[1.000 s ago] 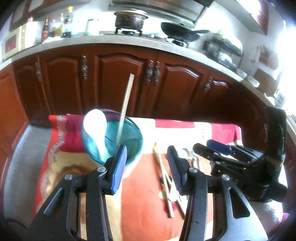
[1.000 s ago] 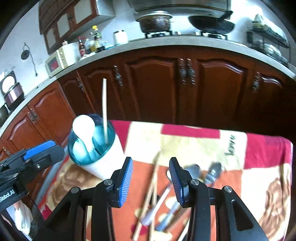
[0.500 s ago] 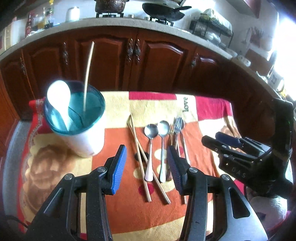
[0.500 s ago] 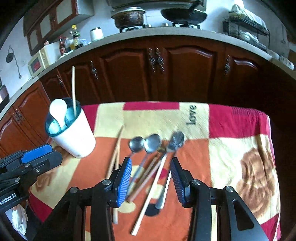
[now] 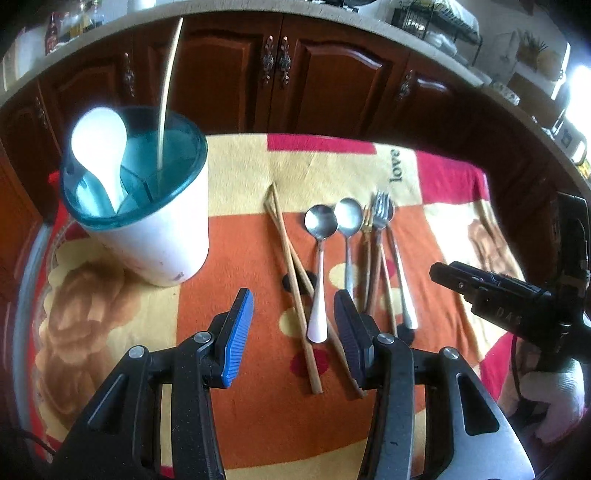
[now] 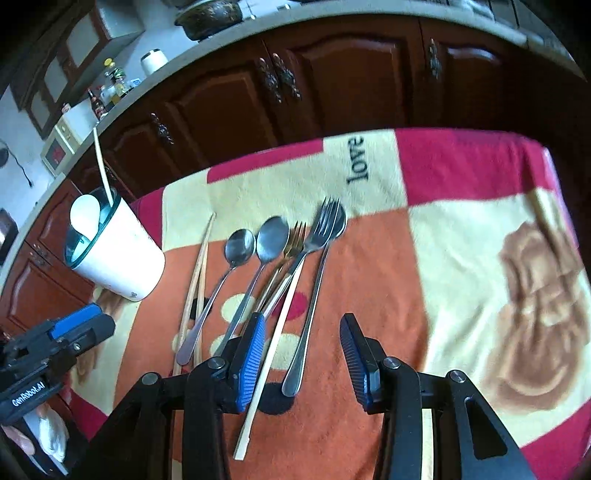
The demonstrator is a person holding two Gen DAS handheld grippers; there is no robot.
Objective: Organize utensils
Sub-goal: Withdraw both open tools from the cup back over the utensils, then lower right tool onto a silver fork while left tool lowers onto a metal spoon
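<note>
Home kitchen. Dark wooden cabinets [image 5: 236, 66] with ornate handles [image 5: 275, 61] under a curved grey counter [image 6: 369, 14]; pot [image 6: 210, 16], bottles [image 6: 110, 90] and microwave [image 6: 61, 146] on top; dish rack [image 5: 436, 18] at right; patterned blanket [image 6: 461, 236] in foreground.

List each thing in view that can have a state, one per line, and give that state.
Utensil holder: upright, holds a white spoon and one chopstick.
Two spoons: flat on the blanket, side by side.
Forks: flat, overlapping.
Chopsticks: flat, crossed.
Cabinet doors: closed.
Left gripper: open, empty.
Right gripper: open, empty.
</note>
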